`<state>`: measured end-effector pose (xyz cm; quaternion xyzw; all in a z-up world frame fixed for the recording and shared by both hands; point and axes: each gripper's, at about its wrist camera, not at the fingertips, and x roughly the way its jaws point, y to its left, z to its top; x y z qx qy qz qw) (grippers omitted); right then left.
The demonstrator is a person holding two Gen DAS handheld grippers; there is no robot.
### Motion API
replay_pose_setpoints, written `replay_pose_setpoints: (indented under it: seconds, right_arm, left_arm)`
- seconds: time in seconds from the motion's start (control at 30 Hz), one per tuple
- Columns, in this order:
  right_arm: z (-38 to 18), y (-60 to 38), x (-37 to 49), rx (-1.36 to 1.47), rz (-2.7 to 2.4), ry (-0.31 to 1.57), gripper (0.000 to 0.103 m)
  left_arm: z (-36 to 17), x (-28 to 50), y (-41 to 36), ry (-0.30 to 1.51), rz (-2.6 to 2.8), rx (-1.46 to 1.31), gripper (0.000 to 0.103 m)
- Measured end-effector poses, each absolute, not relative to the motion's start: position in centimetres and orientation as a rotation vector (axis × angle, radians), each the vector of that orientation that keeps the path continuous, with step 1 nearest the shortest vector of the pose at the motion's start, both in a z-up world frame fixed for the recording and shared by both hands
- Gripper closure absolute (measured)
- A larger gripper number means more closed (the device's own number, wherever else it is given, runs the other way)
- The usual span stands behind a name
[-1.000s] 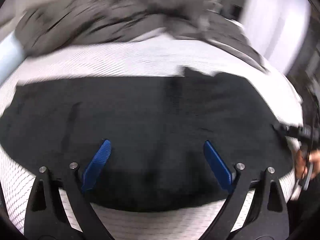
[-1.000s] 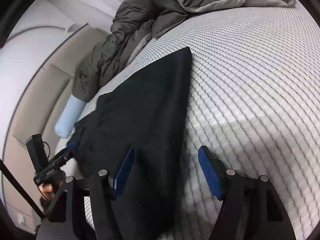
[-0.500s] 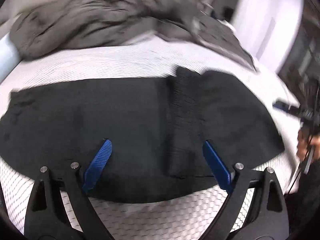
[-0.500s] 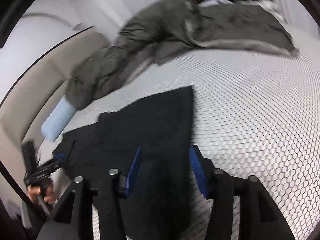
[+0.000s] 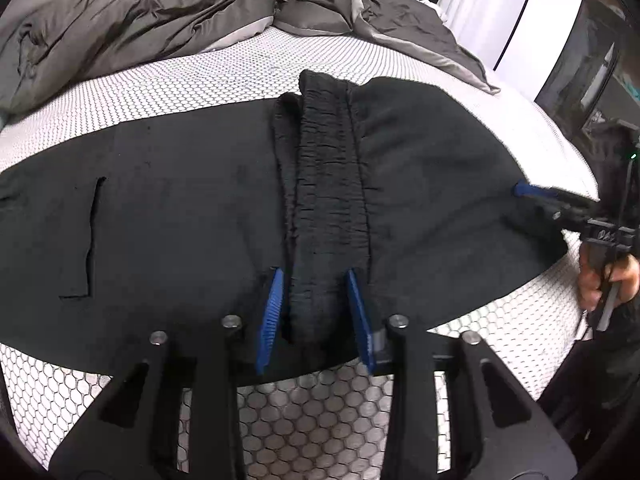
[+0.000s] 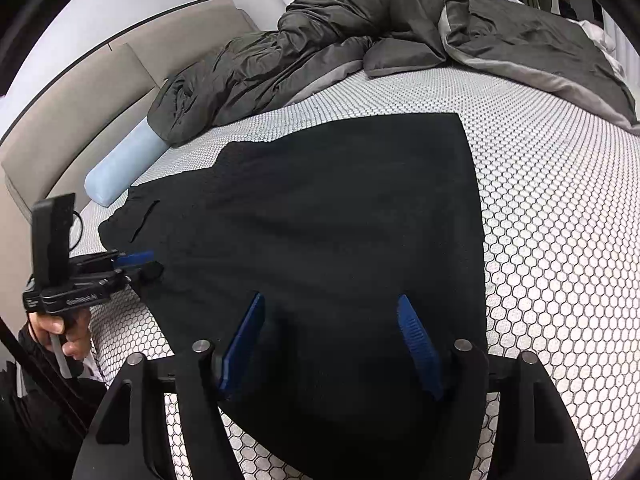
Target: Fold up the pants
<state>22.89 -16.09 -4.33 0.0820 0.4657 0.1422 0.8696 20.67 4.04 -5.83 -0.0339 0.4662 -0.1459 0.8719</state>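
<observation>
Black pants (image 5: 180,208) lie flat on the bed, folded over, with the ruched waistband (image 5: 332,200) lying across the middle. My left gripper (image 5: 316,312) straddles the near end of the waistband, its blue fingers partly closed around it with a gap left. It also shows at the pants' left edge in the right wrist view (image 6: 132,260). My right gripper (image 6: 332,340) is open, low over the near end of the pants (image 6: 340,208). It shows at the pants' right edge in the left wrist view (image 5: 528,190).
A white honeycomb-patterned mattress (image 6: 560,220) lies under the pants. A rumpled grey duvet (image 5: 160,12) covers the far side of the bed. A pale blue bolster (image 6: 120,164) lies by the beige headboard (image 6: 80,92).
My left gripper has narrowed and moved right onto the waistband. My right gripper has moved over the pants end and opened wider again.
</observation>
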Motion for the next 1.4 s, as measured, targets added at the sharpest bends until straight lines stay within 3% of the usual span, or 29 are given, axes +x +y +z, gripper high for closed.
replay_pose_setpoints:
  seconds: [0.1, 0.13, 0.17, 0.23, 0.4, 0.5, 0.67, 0.8, 0.9, 0.93, 1.0, 1.17, 1.4]
  right_arm:
    - [-4.0, -15.8, 22.3, 0.173, 0.293, 0.959, 0.031]
    - [-3.8, -16.0, 22.1, 0.174, 0.299, 0.954, 0.031]
    - [-3.5, -15.8, 21.8, 0.171, 0.308, 0.946, 0.031]
    - [-3.7, -14.8, 21.5, 0.134, 0.32, 0.942, 0.031]
    - [-5.4, -12.1, 21.7, -0.113, 0.249, 1.001, 0.032]
    - [-5.3, -13.3, 20.6, -0.197, 0.127, 0.99, 0.03]
    - [-3.9, -15.7, 19.9, -0.069, 0.117, 0.934, 0.03]
    - [-3.6, -13.7, 21.7, -0.021, 0.205, 0.937, 0.03]
    - [-4.3, -12.4, 25.2, 0.033, 0.234, 0.986, 0.03]
    - [-4.7, -12.4, 26.2, 0.058, 0.243, 1.003, 0.03]
    - [-5.4, -12.0, 27.9, 0.08, 0.238, 1.05, 0.03]
    - [-6.0, -12.2, 28.4, -0.173, 0.017, 1.05, 0.03]
    - [-3.9, -13.8, 26.8, -0.074, 0.082, 1.006, 0.03]
  left_arm:
    - [-4.1, 20.1, 4.2, 0.91, -0.272, -0.051, 0.067]
    - [-3.5, 19.9, 4.1, 0.882, -0.261, -0.052, 0.06]
    - [-3.0, 19.9, 4.0, 0.845, -0.248, -0.059, 0.047]
    - [-2.7, 19.9, 3.2, 0.794, -0.24, -0.073, 0.037]
    - [-6.1, 21.4, -1.2, 0.923, -0.228, 0.177, 0.035]
    - [-5.5, 20.9, -0.7, 0.91, -0.214, 0.166, 0.033]
    - [-2.6, 20.1, -0.8, 0.764, -0.177, 0.166, 0.031]
    - [-1.6, 23.3, -4.5, 0.749, -0.249, 0.238, 0.031]
    - [-2.7, 27.2, -6.1, 0.845, -0.316, 0.219, 0.039]
    - [-3.5, 28.7, -6.1, 0.911, -0.324, 0.206, 0.054]
    - [-4.6, 30.1, -5.4, 0.969, -0.351, 0.152, 0.054]
    - [-4.8, 29.5, -4.2, 0.947, -0.37, 0.119, 0.048]
    - [-1.1, 29.4, -3.4, 0.868, -0.333, 0.106, 0.048]
